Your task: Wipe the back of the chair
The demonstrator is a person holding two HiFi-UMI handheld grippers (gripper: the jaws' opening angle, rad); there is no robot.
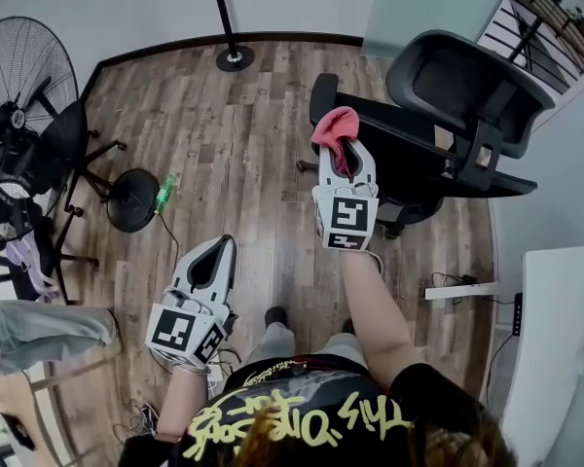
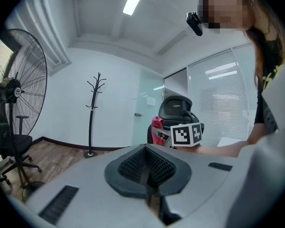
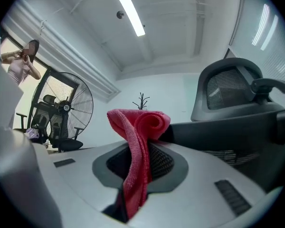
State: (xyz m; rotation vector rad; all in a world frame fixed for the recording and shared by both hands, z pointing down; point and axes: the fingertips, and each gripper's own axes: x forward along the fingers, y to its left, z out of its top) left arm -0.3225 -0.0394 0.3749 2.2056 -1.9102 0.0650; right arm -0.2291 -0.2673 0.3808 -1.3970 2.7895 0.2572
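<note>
Nearest the person, the left gripper [image 2: 146,161] is held low and back. Its own view shows what the head view leaves unclear: the ribbed pads are pressed together with nothing between them.

Ahead of it and to its right, the right gripper [image 1: 343,156] is clamped on a red cloth [image 3: 138,127]. From above only the bunched end shows, beyond the fingertips. The right gripper view shows the rest, a narrow strip nipped between the pads. The cloth's long axis runs along the jaws, with the rolled end pointing away from the person toward the chair [image 1: 467,81]. Its other end drops out of sight into the gripper's throat.

The chair stands just past the right fingertips, with the cloth at its near dark edge. I cannot tell whether the cloth presses on it. The left gripper view shows the chair with its headrest on top, the lower part hidden behind the right gripper. In the right gripper view the chair is cut off at the frame's edge.

Well to the left of the left gripper stands a fan [image 1: 19,115]. Far ahead of both grippers is a coat stand [image 2: 96,113].
</note>
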